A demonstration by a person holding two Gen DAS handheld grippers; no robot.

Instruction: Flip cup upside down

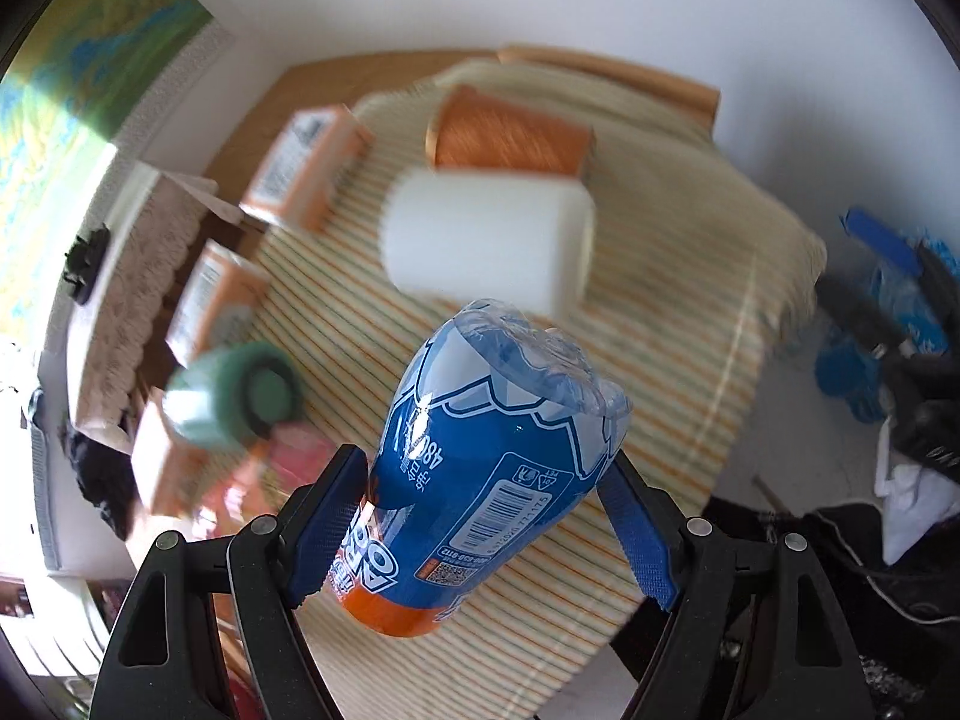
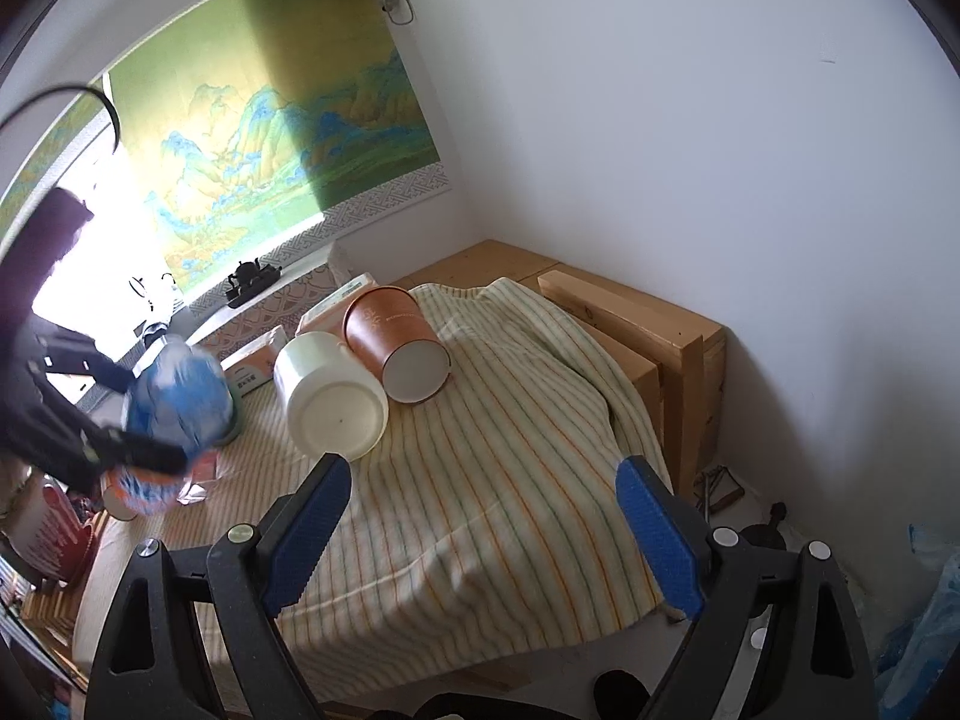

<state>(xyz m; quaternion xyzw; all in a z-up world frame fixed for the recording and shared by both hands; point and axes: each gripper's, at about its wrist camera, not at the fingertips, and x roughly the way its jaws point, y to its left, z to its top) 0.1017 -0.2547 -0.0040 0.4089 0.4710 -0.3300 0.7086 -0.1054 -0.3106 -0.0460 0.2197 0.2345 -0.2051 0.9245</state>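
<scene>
My left gripper [image 1: 480, 534] is shut on a blue and orange plastic cup [image 1: 480, 480] with a barcode label, held tilted above the striped cloth [image 1: 660, 312], its foil-covered end pointing away from me. The same cup [image 2: 174, 402] shows blurred at the left of the right wrist view, held in the left gripper. My right gripper [image 2: 486, 534] is open and empty above the cloth's near side [image 2: 510, 450]. A white cup [image 2: 330, 396] and an orange-brown cup [image 2: 393, 342] stand upside down on the cloth, also in the left wrist view: white [image 1: 486, 234], orange [image 1: 510, 132].
Orange and white cartons [image 1: 306, 168] lie along the cloth's left side. A green-lidded container [image 1: 234, 402] stands near them. A wooden bench edge [image 2: 654, 324] runs behind the cloth by the white wall. A red tub [image 2: 54, 534] sits at the lower left.
</scene>
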